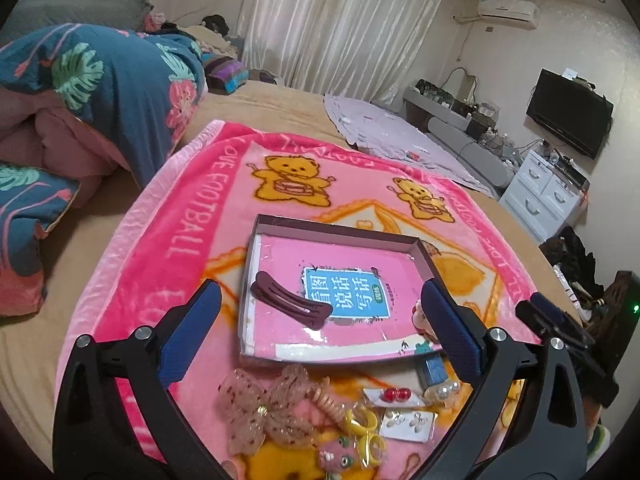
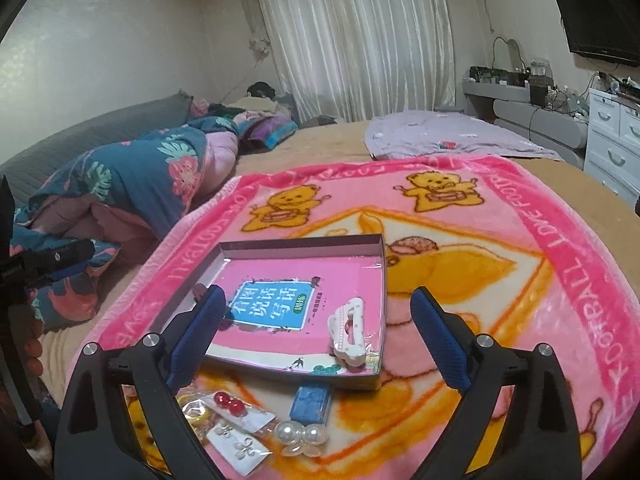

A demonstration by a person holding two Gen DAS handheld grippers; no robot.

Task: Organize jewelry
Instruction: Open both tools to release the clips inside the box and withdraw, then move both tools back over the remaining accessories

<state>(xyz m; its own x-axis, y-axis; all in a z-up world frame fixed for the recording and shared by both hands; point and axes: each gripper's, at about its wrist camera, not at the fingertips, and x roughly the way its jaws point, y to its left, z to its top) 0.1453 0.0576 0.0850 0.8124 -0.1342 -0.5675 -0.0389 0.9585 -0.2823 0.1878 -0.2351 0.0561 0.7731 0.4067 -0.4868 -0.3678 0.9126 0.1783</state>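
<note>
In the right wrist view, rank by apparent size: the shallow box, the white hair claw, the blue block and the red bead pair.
1. Shallow box
2. White hair claw
3. Blue block, close to the claw, so unsure
4. Red bead pair

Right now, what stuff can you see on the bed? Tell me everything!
blanket: one, pink with yellow bears, spread on the bed
box: one, shallow, pink inside, on the blanket
hair clip: one, maroon, in the box
claw clip: one, white, in the box
bow: one, pink mesh, on the blanket before the box
red earrings: one pair, on a card
pearl clip: one, white pearls, by the blue block
blue block: one, before the box
quilt: one, blue floral, piled at left
left gripper: blue pads, open
right gripper: blue pads, open
</note>
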